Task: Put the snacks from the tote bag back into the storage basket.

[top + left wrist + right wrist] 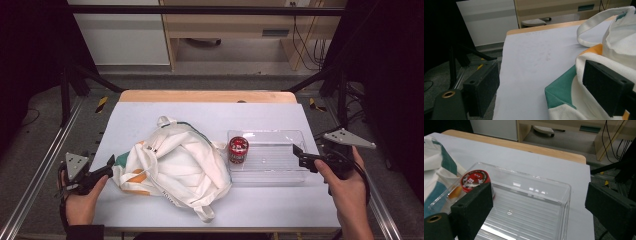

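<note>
The left tool (111,165) stands wide open and holds nothing, one jaw just touching the near-left edge of the cloth bag (172,165), the other off the tabletop's (150,112) left edge. The right tool (298,152) is equally agape and empty, its jaws framing the right end of the clear tray (270,172). The bag lies crumpled at centre-left, its long axis running left to right, with one strap loop toward the far side and another toward the near edge. It appears soft, light and limp; a grip on a hem or strap should hold best. The tray looks rigid and slippery, long axis left to right. A red-lidded tin (238,149) sits upright in its left end.
</note>
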Demonstrator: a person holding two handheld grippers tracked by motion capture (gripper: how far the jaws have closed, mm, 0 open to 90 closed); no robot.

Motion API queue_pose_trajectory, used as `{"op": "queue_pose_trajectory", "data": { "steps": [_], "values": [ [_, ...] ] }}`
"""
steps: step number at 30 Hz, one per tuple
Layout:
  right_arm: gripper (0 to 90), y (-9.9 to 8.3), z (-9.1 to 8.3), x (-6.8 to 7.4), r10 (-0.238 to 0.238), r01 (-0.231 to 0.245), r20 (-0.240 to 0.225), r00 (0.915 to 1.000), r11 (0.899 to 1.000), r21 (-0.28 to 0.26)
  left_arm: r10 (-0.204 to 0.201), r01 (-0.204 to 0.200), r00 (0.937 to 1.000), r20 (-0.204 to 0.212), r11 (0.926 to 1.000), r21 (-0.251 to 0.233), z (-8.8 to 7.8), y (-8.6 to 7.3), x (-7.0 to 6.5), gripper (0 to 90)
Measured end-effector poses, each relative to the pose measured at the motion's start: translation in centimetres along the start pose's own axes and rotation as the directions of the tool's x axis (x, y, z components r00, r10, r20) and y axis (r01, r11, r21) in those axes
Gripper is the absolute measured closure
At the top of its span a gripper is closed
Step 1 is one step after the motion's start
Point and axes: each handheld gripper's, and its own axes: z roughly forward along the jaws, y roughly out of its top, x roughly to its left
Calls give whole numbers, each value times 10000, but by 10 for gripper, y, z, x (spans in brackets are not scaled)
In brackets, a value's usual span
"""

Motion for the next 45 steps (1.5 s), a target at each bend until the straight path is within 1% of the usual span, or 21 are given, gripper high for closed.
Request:
{"op": "queue_pose_trajectory", "data": {
  "steps": [2,3,4,6,10,12,14,15,20,21,25,28,29,32,33,37,38,39,45],
  "values": [
    [82,-3,1,-1,-2,2,30,10000,10000,-5,11,-11,10000,10,10000,-1,0,0,0,140],
    [81,-10,1,-2,44,-44,37,10000,10000,43,19,-19,10000,13,10000,2,0,0,0,140],
    [81,-10,1,-2,44,-44,37,10000,10000,43,19,-19,10000,13,10000,2,0,0,0,140],
    [77,-17,2,-4,32,-32,30,10000,9999,120,-12,12,10000,2,10000,-3,0,0,0,140],
    [71,-22,2,-5,44,-43,-28,10000,9996,295,4,-4,10000,3,10000,-2,0,0,0,140],
    [69,-25,1,-5,-31,32,-44,10000,9996,291,-3,3,10000,4,10000,-4,0,0,0,140],
    [65,-30,0,-6,103,-100,-173,9998,9998,195,6,-6,10000,0,10000,2,0,0,0,140],
    [65,-32,1,-7,76,-74,-153,9999,9998,189,7,-7,10000,0,10000,1,0,0,0,140],
    [66,-40,1,-6,103,-101,-102,9999,9996,246,15,-15,10000,-2,10000,6,0,0,0,140],
    [66,-43,1,-6,35,-33,-44,10000,9997,257,22,-22,10000,0,10000,11,0,0,0,139],
    [63,-52,2,-4,-72,75,-70,9999,9993,360,18,-18,10000,4,10000,8,0,0,0,140],
    [60,-56,3,-3,-76,79,-81,9999,9992,392,20,-20,10000,8,10000,-4,0,0,0,140],
    [56,-60,3,-3,26,-22,-101,9999,9991,416,-5,5,10000,-3,10000,-1,0,0,0,139],
    [51,-67,3,-5,103,-96,-136,9999,9986,520,5,-5,10000,4,10000,-4,0,0,0,140],
    [51,-70,3,-6,71,-67,-64,10000,9986,532,2,-2,10000,4,10000,-5,0,0,0,140],
    [50,-77,3,-9,164,-161,-39,9999,9978,641,35,-35,10000,11,10000,-5,0,0,0,140],
    [49,-79,3,-10,245,-238,-102,9996,9974,680,31,-31,10000,3,10000,-8,0,0,0,140],
    [49,-84,3,-11,231,-226,-71,9997,9972,720,32,-32,10000,13,10000,-6,0,0,0,140],
    [48,-95,4,-15,241,-241,7,9997,9947,998,20,-20,10000,18,10000,-11,0,0,0,140]
  ]
}}
